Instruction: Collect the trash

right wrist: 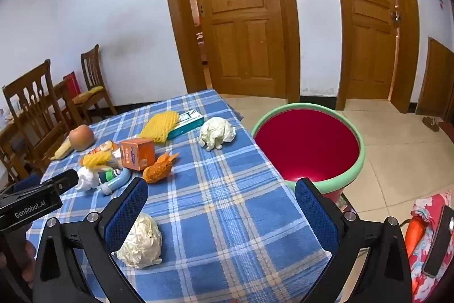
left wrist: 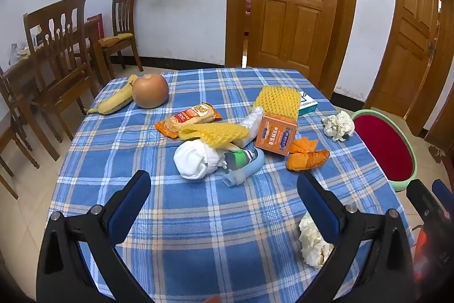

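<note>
Barely begun, I judge — left gripper (left wrist: 224, 200) and right gripper (right wrist: 221, 206) gape wide, holding nothing; paper wads (right wrist: 141, 244), wrappers (left wrist: 187, 119) lie on the table (left wrist: 198, 232); bin (right wrist: 356, 172) looks empty.

On the desk (left wrist: 198, 217), far left corner: banana (left wrist: 113, 101) just left of, touching, apple (left wrist: 150, 90). Mid-desk, clustered: snack packet (left wrist: 187, 118), foam fruit nets (left wrist: 278, 101), small carton (left wrist: 275, 135), rolled socks (left wrist: 195, 158). Toward the right edge: crumpled tissue (left wrist: 339, 124); another crumpled tissue (right wrist: 142, 243) at the near edge. Off the desk's right side, lower: basin (right wrist: 309, 149). Behind, against the wall: chairs (left wrist: 56, 47).
</note>
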The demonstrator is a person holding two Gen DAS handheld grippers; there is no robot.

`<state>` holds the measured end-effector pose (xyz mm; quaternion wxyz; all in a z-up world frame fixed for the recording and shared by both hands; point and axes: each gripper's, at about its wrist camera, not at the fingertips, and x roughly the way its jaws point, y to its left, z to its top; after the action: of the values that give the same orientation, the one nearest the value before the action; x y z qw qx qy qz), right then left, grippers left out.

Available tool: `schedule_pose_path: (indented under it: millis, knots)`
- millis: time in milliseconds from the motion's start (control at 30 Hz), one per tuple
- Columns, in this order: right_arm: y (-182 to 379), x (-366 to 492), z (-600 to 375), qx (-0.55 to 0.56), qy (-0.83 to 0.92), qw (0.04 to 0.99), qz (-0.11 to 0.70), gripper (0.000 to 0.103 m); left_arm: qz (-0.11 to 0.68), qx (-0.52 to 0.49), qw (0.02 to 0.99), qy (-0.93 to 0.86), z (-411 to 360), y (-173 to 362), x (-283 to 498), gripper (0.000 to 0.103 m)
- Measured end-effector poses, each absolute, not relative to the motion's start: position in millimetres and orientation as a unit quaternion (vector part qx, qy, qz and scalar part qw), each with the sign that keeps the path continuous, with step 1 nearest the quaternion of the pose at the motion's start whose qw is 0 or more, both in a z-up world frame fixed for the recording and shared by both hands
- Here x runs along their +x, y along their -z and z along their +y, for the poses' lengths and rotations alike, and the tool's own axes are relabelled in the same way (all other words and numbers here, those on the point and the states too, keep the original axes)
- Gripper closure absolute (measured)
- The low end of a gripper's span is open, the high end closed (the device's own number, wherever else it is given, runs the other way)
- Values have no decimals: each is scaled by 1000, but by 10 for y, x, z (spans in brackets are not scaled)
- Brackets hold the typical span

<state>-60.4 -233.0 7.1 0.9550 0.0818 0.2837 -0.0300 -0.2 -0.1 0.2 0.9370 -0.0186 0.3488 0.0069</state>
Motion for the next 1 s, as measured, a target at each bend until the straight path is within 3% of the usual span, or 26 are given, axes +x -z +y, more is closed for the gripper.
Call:
schedule_pose_path:
  millis: [1000]
  knots:
    - [-52, -598, -2324, 77, 40, 952, 295, 0, 351, -27, 936, -6, 39, -14, -34, 2]
